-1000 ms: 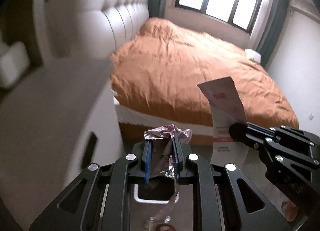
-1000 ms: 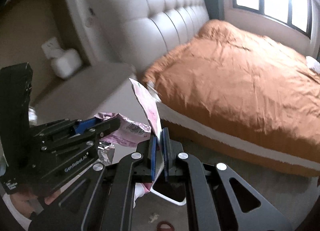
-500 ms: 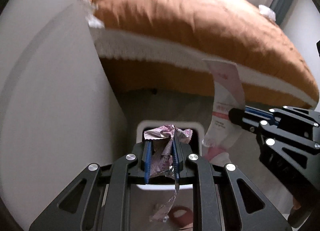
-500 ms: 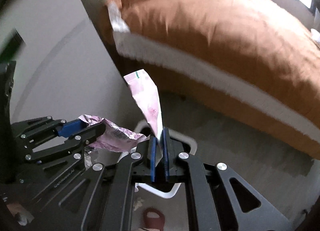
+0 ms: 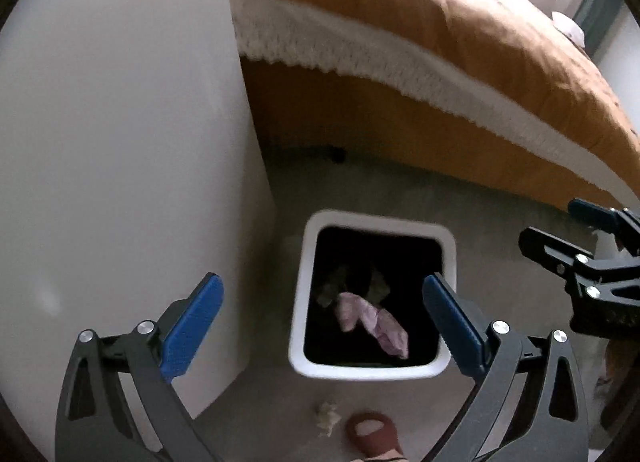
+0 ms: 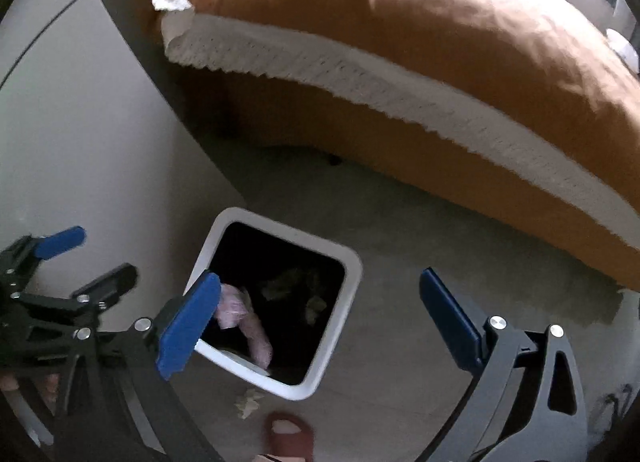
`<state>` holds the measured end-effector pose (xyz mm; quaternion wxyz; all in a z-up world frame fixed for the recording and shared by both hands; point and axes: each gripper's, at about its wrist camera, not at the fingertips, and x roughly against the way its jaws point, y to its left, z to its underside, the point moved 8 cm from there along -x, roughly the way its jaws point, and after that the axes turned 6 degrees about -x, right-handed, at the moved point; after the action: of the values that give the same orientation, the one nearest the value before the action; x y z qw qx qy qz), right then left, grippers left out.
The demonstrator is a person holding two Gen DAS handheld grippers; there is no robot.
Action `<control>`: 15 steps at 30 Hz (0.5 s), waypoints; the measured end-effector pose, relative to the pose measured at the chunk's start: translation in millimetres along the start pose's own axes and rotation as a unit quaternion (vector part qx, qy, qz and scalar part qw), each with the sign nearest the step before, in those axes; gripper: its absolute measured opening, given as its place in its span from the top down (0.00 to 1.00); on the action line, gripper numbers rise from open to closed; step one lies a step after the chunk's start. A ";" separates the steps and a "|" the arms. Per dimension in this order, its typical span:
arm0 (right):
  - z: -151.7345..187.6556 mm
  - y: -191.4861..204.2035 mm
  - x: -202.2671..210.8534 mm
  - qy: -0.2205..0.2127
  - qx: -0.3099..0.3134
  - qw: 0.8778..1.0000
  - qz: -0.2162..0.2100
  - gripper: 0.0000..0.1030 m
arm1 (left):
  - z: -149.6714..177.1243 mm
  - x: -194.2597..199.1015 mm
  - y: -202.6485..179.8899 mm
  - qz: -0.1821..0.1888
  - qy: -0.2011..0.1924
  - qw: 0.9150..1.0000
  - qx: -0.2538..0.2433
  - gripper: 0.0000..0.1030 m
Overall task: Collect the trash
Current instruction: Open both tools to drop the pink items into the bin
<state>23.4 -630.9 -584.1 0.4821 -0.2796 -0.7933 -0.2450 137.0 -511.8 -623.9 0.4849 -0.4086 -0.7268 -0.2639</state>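
The left hand-held gripper (image 5: 322,318) is hanging over the white trash bin (image 5: 308,262) with its blue-padded fingers (image 5: 192,322) spread wide and nothing between them. The right hand-held gripper (image 6: 320,314) is likewise hovering released, its fingers (image 6: 450,320) gaping apart above the floor (image 6: 420,262) just right of the bin (image 6: 352,274). Inside the bin's dark interior a crumpled pink wrapper (image 5: 370,320) is lying among a few duller scraps (image 5: 334,286); in the right wrist view the same pink wrapper (image 6: 244,318) is showing near the bin's near-left corner, partly behind a finger. A small wad of pale paper (image 5: 328,416) is sitting on the floor just near of the bin, beside a reddish slipper (image 5: 370,436). The bin is standing close to a pale cabinet (image 5: 120,141) on its left, and the bed (image 5: 440,41) with its orange cover is stretching across the far side.
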 end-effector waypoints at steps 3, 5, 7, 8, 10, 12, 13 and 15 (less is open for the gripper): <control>-17.7 4.8 26.6 -0.020 0.000 1.000 0.002 0.04 | -14.6 34.4 -8.1 0.011 -0.015 1.000 -0.004 0.05; -32.3 10.4 61.3 -0.040 0.005 0.999 0.002 0.04 | -24.7 60.2 -14.2 0.014 -0.028 0.999 -0.008 0.05; -43.9 15.4 89.2 -0.056 0.014 0.998 0.006 0.04 | -37.6 84.9 -18.6 0.010 -0.042 0.999 -0.017 0.05; -51.2 16.5 104.8 -0.066 0.018 0.998 0.010 0.04 | -45.3 99.9 -21.7 0.009 -0.051 0.998 -0.021 0.05; -62.3 18.0 132.9 -0.083 0.020 0.996 0.008 0.04 | -59.1 128.3 -24.5 0.010 -0.066 0.997 -0.023 0.05; -72.0 18.1 156.0 -0.099 0.019 0.995 0.007 0.04 | -72.5 157.3 -26.3 0.006 -0.084 0.996 -0.025 0.05; -78.4 17.5 171.2 -0.109 0.017 0.994 0.006 0.04 | -79.8 169.6 -27.2 0.005 -0.092 0.995 -0.026 0.05; -89.3 15.9 197.6 -0.128 0.013 0.992 0.007 0.04 | -89.6 202.4 -28.7 0.002 -0.110 0.994 -0.023 0.05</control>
<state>15.4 -637.2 -366.9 0.3818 -0.3082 -0.8497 -0.1930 116.8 -528.4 -402.2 0.3932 -0.4478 -0.7684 -0.2334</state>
